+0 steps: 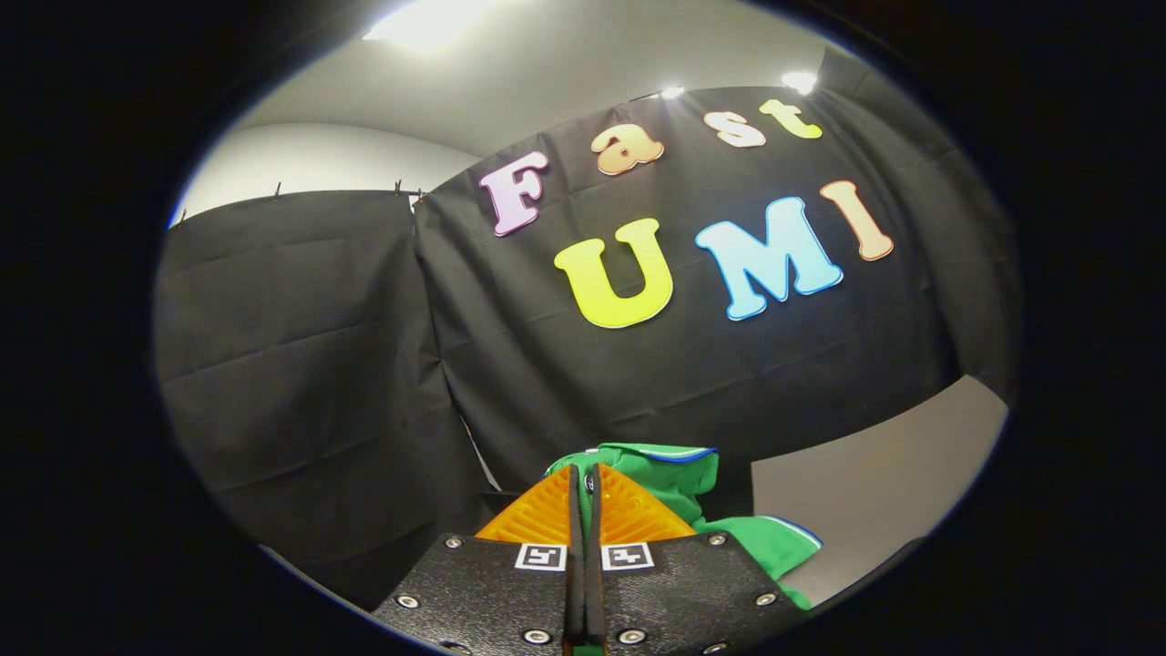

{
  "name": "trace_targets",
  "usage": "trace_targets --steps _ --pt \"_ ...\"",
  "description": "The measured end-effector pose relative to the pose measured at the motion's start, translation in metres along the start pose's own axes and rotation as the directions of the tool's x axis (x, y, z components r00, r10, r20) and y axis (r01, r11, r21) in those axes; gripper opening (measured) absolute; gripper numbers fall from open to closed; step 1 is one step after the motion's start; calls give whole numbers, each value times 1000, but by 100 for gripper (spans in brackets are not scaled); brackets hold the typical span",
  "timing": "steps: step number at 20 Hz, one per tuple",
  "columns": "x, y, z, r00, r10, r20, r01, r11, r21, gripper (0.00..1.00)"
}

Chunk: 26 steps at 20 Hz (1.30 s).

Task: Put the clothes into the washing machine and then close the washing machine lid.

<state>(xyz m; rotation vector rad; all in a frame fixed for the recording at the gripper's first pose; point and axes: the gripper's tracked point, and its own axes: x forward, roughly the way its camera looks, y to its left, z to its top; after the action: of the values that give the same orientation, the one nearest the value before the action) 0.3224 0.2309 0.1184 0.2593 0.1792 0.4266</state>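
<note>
Claw state: my gripper [584,478] has its 2 fingers drawn together, with only a thin slit between them, and they pinch a fold of the green garment [679,487].

Garment position: the cloth bunches at my fingertips and spills to the right of them, one lobe rising just beyond the tips, another hanging lower on the right beside my finger.

Garment detail: a pale and blue trim edges the folds; I cannot tell its full length, since most of it hangs under my fingers.

Surroundings: the black cloth wall [301,364] stands far ahead, and a pale floor patch [874,474] lies to the right.

Key relation: the load trails right and down from my grip, so I judge the carry must allow for that hanging side.

Washing machine: I cannot tell its direction from here.
</note>
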Motion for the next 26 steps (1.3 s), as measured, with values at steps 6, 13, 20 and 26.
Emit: trace_targets --steps 6,13,20,26 --pt "16 44 -32 999 21 -30 -21 1000 -19 0" --pt "36 78 -82 996 35 -77 -35 999 -5 0" --pt "60 91 -134 991 30 -128 -38 998 -55 0" --pt "88 78 -190 980 -12 -200 -4 997 -78 3"
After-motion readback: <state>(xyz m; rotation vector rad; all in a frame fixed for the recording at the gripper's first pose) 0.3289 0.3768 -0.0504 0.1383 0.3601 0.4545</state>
